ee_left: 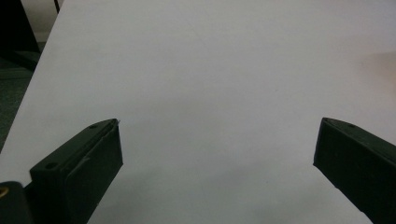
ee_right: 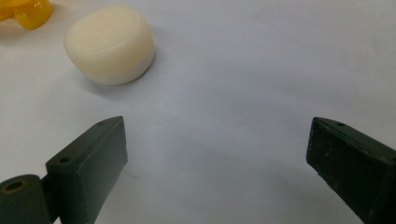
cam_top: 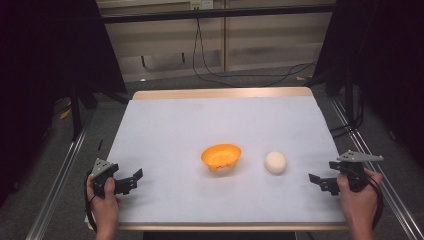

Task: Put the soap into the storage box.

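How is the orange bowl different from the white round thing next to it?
The bowl is bright orange; the white puck is creamy white. The bowl is hollow and open on top, while the puck looks solid with a flat, rounded top. The bowl is wider than the puck. Both sit apart on the white table cover, untouched, and both are round.

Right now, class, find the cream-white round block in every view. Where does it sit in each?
High view: the cream-white round block lies right of centre, just right of the orange bowl.
Left gripper view: not in it.
Right gripper view: upper left, beyond the open fingers.
Shared landmark: the orange bowl, whose edge shows at the top-left corner of the right gripper view.
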`<state>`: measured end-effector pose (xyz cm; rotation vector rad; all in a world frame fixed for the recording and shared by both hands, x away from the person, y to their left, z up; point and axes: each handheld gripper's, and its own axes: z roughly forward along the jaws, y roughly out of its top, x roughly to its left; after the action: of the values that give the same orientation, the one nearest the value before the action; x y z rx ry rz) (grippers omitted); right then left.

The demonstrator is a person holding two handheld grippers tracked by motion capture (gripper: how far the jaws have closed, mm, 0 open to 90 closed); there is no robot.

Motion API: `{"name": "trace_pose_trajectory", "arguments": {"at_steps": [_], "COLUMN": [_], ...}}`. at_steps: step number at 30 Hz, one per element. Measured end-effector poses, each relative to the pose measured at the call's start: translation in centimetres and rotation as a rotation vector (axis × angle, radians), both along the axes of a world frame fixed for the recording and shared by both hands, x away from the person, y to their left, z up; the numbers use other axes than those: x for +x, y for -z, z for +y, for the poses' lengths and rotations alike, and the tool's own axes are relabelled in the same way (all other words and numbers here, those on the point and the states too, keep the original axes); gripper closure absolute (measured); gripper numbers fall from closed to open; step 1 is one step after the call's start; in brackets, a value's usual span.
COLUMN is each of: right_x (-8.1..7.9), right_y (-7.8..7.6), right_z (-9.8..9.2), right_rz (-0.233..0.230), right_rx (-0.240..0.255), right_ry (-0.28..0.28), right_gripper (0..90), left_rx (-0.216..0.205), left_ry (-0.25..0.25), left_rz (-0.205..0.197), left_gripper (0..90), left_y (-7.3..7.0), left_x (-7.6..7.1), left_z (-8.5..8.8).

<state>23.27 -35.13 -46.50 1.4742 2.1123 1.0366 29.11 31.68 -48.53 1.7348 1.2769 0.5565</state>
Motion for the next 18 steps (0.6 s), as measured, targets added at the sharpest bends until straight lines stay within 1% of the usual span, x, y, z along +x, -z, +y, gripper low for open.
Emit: {"name": "trace_pose_trajectory", "arguments": {"at_steps": [1, 2, 3, 4, 7, 8, 11, 12, 15, 16, 17, 18], "right_x": [0.5, 0.5, 1.0, 1.0, 1.8, 1.9, 2.5, 2.8, 3.1, 3.2, 3.5, 3.6], "right_y": [-0.3, -0.3, -0.5, -0.5, -0.8, -1.0, -1.4, -1.7, -1.9, -2.0, -2.0, -2.0], "right_z": [0.5, 0.5, 1.0, 1.0, 1.6, 1.9, 2.5, 2.9, 3.1, 3.2, 3.5, 3.6], "right_rz": [0.014, 0.014, 0.028, 0.028, 0.038, 0.048, 0.057, 0.068, 0.071, 0.077, 0.087, 0.088], "right_rx": [-0.017, -0.017, -0.034, -0.034, -0.049, -0.052, -0.079, -0.081, -0.080, -0.078, -0.079, -0.070], "right_ry": [-0.019, -0.019, -0.032, -0.032, -0.049, -0.049, -0.069, -0.076, -0.078, -0.084, -0.102, -0.108], "right_gripper": [4.2, 4.2, 3.8, 3.8, 3.5, 3.5, 3.4, 3.2, 3.2, 3.1, 3.2, 3.2], "left_rx": [0.000, -0.001, -0.001, -0.002, -0.001, 0.000, -0.001, 0.001, 0.002, 0.002, 0.002, 0.002], "left_ry": [0.000, -0.001, -0.001, 0.000, -0.002, -0.001, 0.006, 0.000, 0.003, 0.003, 0.003, 0.003], "left_rz": [0.001, 0.001, 0.000, 0.001, 0.000, 0.001, 0.006, 0.002, 0.004, 0.004, 0.005, 0.005], "left_gripper": [1.1, 1.1, 1.1, 1.1, 1.0, 1.0, 1.0, 1.0, 1.0, 1.0, 1.0, 1.0], "left_y": [0.0, 0.0, 0.0, 0.0, 0.0, 0.0, 0.0, 0.0, 0.0, 0.0, 0.0, 0.0], "left_x": [0.0, 0.0, 0.0, 0.0, 0.0, 0.0, 0.0, 0.0, 0.1, 0.1, 0.1, 0.1], "left_z": [0.0, 0.0, 0.0, 0.0, 0.0, 0.0, 0.0, 0.0, 0.0, 0.0, 0.0, 0.0]}}
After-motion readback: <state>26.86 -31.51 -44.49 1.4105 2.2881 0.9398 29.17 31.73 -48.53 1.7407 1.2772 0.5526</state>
